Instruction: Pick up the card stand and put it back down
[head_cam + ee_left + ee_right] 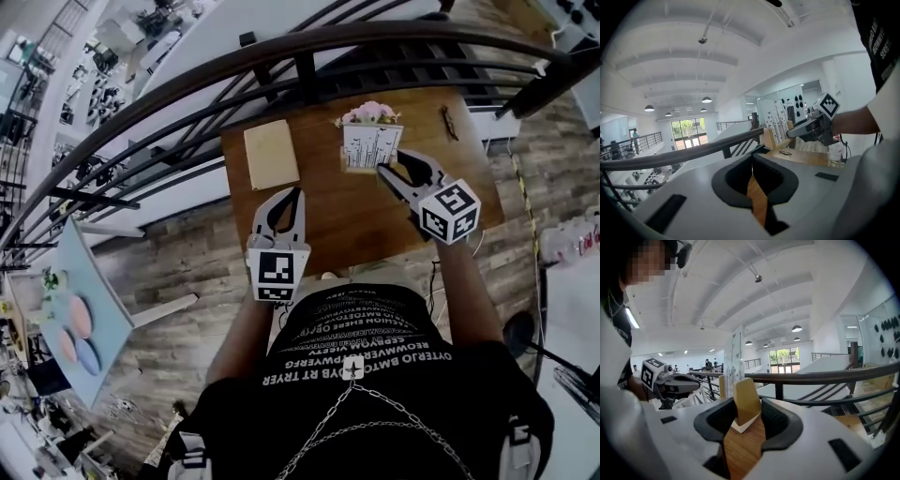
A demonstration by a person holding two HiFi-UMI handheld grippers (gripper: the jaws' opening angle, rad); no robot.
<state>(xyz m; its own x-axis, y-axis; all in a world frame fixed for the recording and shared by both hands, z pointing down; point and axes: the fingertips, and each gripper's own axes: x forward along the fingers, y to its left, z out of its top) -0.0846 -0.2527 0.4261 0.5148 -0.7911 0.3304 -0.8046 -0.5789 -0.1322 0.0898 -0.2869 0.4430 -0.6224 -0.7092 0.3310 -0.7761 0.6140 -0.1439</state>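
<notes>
Your right gripper has its fingers clamped on the card stand. Your left gripper sits at 8 o'clock from it, fingers together.

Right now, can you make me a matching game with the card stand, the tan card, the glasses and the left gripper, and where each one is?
Things:
1. card stand
2. tan card
3. glasses
4. left gripper

Places:
A. lying flat on the table's left part
B. on the table's far right part
C. over the table's near edge, jaws together, empty
D. in the right gripper's jaws

Pairs: 1-D, 2-A, 3-B, 4-C.
</notes>
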